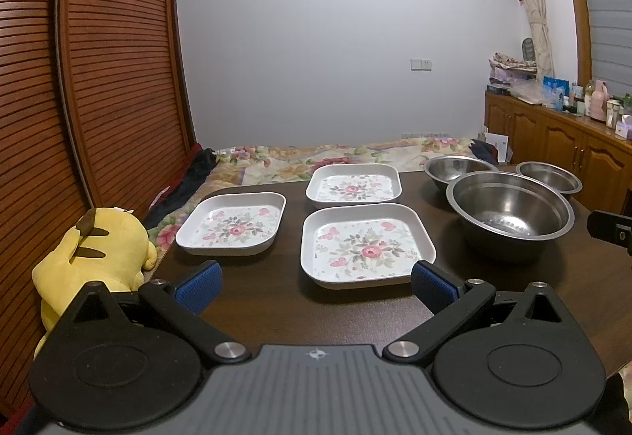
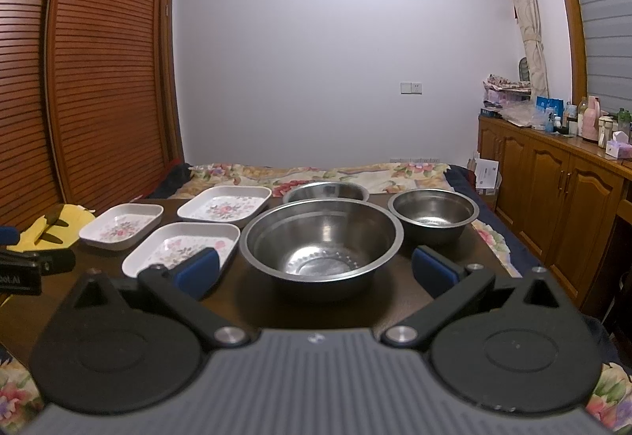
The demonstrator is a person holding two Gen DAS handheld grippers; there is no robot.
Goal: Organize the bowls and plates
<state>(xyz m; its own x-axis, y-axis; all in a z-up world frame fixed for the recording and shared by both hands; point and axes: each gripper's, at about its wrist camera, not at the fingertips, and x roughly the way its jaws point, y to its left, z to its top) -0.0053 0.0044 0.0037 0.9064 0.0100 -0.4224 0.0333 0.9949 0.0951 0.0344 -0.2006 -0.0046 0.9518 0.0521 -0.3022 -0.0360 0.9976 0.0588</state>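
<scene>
The left claw [image 1: 316, 283] hovered with its blue-padded fingers spread wide and empty above the near edge of the dark brown wooden table [image 1: 268, 300]. Just beyond it, at twelve o'clock, sat the nearest white square floral-printed plate [image 1: 367, 243], with a second such plate [image 1: 354, 185] behind it and a third [image 1: 233, 224] at ten o'clock, all apart. The right claw [image 2: 316, 269] was likewise wide and empty, facing the large stainless-steel bowl [image 2: 322, 241] at twelve o'clock. A smaller steel bowl [image 2: 433, 216] stood at one o'clock, and another steel bowl [image 2: 326, 192] stood behind the large one. A yellow plush toy [image 1: 94, 257] lay beside the table's left edge.
</scene>
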